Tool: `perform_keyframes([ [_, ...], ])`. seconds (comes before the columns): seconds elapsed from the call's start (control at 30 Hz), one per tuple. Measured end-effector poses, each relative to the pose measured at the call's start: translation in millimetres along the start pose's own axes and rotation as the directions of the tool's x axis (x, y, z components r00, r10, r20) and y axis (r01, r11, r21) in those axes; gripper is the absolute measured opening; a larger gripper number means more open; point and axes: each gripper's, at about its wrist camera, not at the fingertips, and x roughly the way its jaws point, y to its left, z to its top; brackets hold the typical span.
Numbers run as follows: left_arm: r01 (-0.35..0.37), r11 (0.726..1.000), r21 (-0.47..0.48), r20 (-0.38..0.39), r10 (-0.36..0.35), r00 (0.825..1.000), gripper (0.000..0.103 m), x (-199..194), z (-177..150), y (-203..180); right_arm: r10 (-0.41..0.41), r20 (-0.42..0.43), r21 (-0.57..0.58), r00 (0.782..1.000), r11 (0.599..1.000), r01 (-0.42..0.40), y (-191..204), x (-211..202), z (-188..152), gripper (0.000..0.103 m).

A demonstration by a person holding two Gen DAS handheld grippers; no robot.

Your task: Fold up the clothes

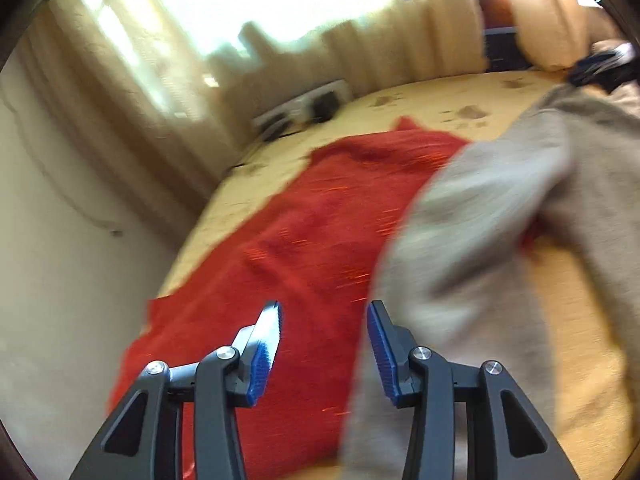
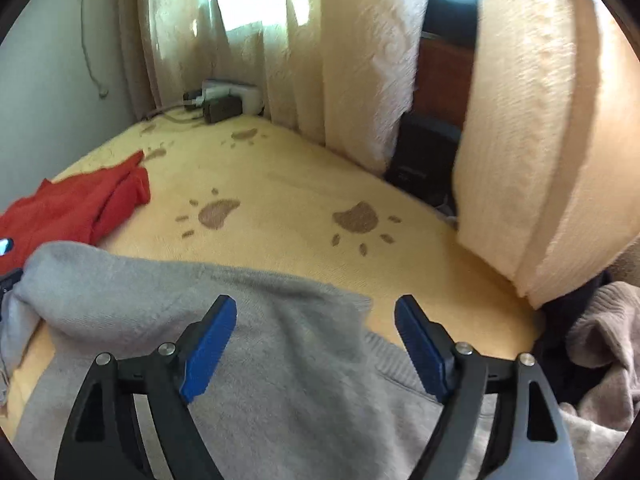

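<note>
Now, with my left gripper (image 1: 323, 346) and right gripper (image 2: 316, 346) both open and empty, I'd pinch the soft, floppy grey sweater (image 2: 260, 360) at its ribbed hem, lower right.

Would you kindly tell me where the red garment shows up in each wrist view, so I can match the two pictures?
Left wrist view: the red garment fills the centre, running from near the gripper up the yellow bedspread.
Right wrist view: the red garment lies small at the left edge.
Shared landmark: the white power strip by the curtain.
</note>
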Motion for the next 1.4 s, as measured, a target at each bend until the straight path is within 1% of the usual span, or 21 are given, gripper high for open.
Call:
perform_keyframes([
  [0.03,-0.012,1.000,-0.019,-0.009,0.012,1.000,0.047,0,-3,9,-0.009,0.021,0.027,1.000,1.000,0.008,-7,-16,1,0.085],
  [0.1,0.049,0.993,-0.108,-0.009,-0.050,0.999,0.047,-4,-10,30,-0.021,0.051,0.081,0.998,0.997,0.016,-19,-47,-3,0.085],
  [0.17,0.198,0.964,-0.178,0.024,-0.197,0.980,0.047,-16,-17,44,-0.012,0.074,0.106,0.997,0.994,0.004,-25,-78,-15,0.085],
  [0.2,0.283,0.940,-0.192,0.050,-0.278,0.959,0.047,-25,-19,47,-0.005,0.084,0.106,0.996,0.994,-0.004,-24,-93,-24,0.085],
  [0.23,0.376,0.908,-0.187,0.079,-0.367,0.927,0.047,-35,-22,45,0.002,0.094,0.106,0.996,0.994,-0.012,-23,-108,-33,0.085],
  [0.3,0.555,0.822,-0.124,0.132,-0.541,0.831,0.047,-62,-29,32,0.024,0.112,0.105,0.993,0.994,-0.036,-19,-136,-53,0.085],
  [0.43,0.738,0.662,0.134,0.176,-0.748,0.640,0.047,-124,-42,-8,0.179,0.110,0.092,0.978,0.977,-0.190,8,-174,-102,0.085],
  [0.5,0.769,0.586,0.256,0.149,-0.810,0.567,0.047,-151,-49,-29,0.330,0.089,0.105,0.940,0.935,-0.339,27,-184,-124,0.085],
  [0.57,0.783,0.512,0.353,0.101,-0.853,0.512,0.047,-172,-56,-47,0.502,0.057,0.134,0.863,0.853,-0.505,50,-188,-143,0.085],
  [0.6,0.780,0.500,0.377,0.083,-0.857,0.509,0.047,-177,-60,-52,0.582,0.037,0.153,0.812,0.800,-0.580,64,-187,-152,0.084],
  [0.67,0.767,0.497,0.407,0.055,-0.851,0.522,0.047,-185,-69,-59,0.696,-0.008,0.184,0.718,0.707,-0.683,93,-184,-169,0.082],
  [0.73,0.763,0.500,0.410,0.042,-0.846,0.531,0.047,-189,-76,-59,0.762,-0.057,0.204,0.645,0.641,-0.740,123,-179,-184,0.081],
  [0.77,0.769,0.507,0.389,0.050,-0.845,0.532,0.047,-189,-78,-53,0.776,-0.084,0.209,0.626,0.628,-0.750,137,-176,-190,0.080],
  [0.83,0.783,0.519,0.342,0.068,-0.845,0.530,0.047,-186,-84,-39,0.771,-0.144,0.200,0.620,0.636,-0.745,160,-166,-197,0.075],
  [0.9,0.799,0.524,0.295,0.091,-0.848,0.522,0.047,-183,-92,-24,0.761,-0.202,0.208,0.616,0.648,-0.732,179,-152,-202,0.057],
  [0.97,0.811,0.522,0.264,0.111,-0.852,0.512,0.047,-183,-99,-11,0.760,-0.247,0.217,0.601,0.648,-0.730,193,-137,-204,0.039],
  [1.07,0.826,0.507,0.248,0.116,-0.862,0.494,0.056,-182,-109,-5,0.767,-0.295,0.222,0.570,0.635,-0.740,209,-126,-207,0.026],
  [1.1,0.826,0.504,0.252,0.111,-0.863,0.493,0.058,-181,-112,-5,0.760,-0.306,0.193,0.573,0.639,-0.745,215,-129,-208,0.014],
  [1.13,0.827,0.501,0.256,0.105,-0.864,0.492,0.058,-181,-115,-5,0.749,-0.315,0.152,0.583,0.646,-0.748,223,-135,-209,0.011],
  [1.3,0.803,0.458,0.382,0.097,-0.883,0.458,0.058,-198,-121,-17,0.712,-0.317,-0.132,0.626,0.621,-0.773,256,-201,-213,0.007],
  [1.4,0.783,0.363,0.505,0.062,-0.920,0.386,0.065,-220,-124,-25,0.661,-0.337,-0.335,0.670,0.581,-0.742,279,-241,-226,0.007],
])
